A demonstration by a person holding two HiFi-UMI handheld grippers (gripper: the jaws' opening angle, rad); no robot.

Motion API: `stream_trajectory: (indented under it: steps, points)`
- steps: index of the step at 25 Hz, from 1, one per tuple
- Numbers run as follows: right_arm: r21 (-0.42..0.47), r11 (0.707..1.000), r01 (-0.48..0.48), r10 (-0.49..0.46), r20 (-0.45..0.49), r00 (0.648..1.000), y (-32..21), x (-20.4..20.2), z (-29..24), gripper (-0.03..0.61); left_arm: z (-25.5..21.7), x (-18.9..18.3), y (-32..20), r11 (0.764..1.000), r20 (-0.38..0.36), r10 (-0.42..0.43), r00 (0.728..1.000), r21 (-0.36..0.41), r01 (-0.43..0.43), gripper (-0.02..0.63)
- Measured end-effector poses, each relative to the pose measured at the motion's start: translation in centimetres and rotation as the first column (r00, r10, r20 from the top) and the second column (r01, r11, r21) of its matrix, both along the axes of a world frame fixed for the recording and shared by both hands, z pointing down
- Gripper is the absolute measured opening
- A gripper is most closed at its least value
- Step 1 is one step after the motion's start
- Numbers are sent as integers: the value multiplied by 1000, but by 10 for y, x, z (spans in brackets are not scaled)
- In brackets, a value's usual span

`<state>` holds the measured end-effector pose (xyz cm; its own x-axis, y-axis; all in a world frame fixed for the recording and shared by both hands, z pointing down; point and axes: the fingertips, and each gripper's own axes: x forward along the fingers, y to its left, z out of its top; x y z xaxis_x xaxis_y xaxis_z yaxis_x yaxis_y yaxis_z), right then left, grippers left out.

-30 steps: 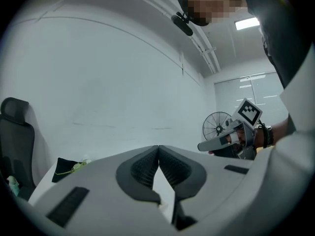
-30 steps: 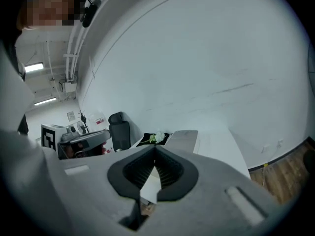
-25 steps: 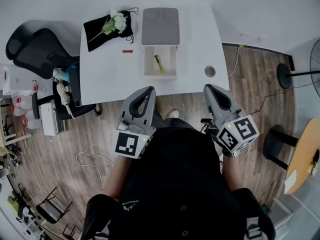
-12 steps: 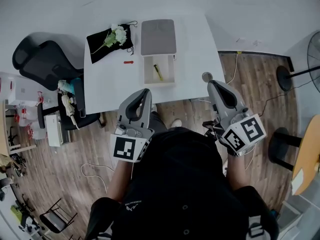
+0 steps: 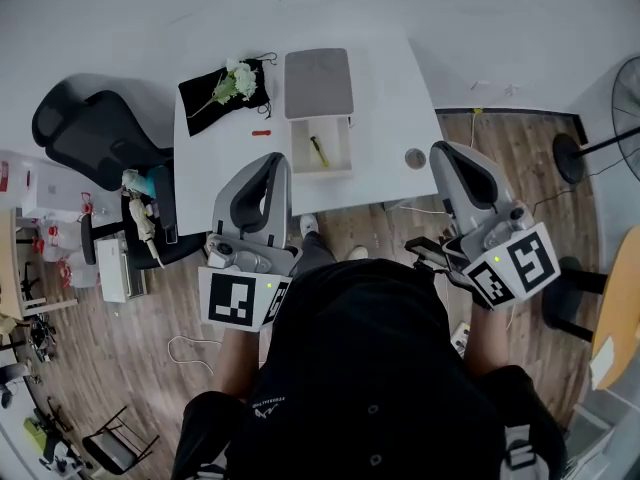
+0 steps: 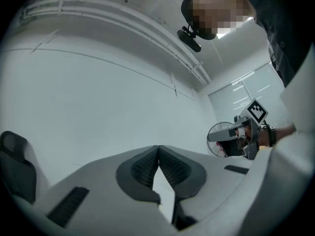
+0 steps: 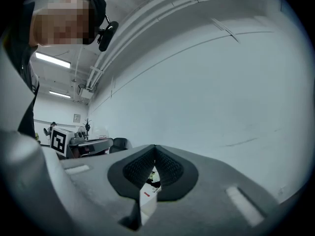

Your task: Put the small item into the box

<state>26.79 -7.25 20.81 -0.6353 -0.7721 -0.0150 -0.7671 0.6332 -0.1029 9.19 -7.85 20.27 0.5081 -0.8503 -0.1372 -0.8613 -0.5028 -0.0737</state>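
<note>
- The left gripper point(image 5: 272, 160) is held up in front of the table point(image 5: 400, 88), with its jaws pressed together on nothing.
- The right gripper point(image 5: 447, 150) is also closed tight and empty.
- The small item point(image 5: 317, 150) is seen lying inside the open box point(image 5: 338, 146).

The white rectangular table point(image 5: 400, 98) bears a white open box point(image 5: 321, 170) with a grey lid point(image 5: 318, 83). The small item point(image 5: 318, 151) inside is yellow-green. Far left, white flowers point(image 5: 238, 80) lie on black cloth point(image 5: 205, 98). The grey left gripper point(image 5: 277, 160) and grey right gripper point(image 5: 441, 150) carry black-and-white square markers.
</note>
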Motion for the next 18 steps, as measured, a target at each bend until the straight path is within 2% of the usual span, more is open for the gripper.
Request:
stream_trajectory:
  steps: [5, 18]
  points:
    - [44, 999, 21, -22, 12, 1000, 10, -8, -16, 5, -11, -1, 8, 999, -66, 47, 997, -3, -48, 5]
    - [4, 1000, 31, -31, 7, 999, 12, -15, -5, 5, 5, 2, 11, 998, -46, 50, 998, -38, -52, 5]
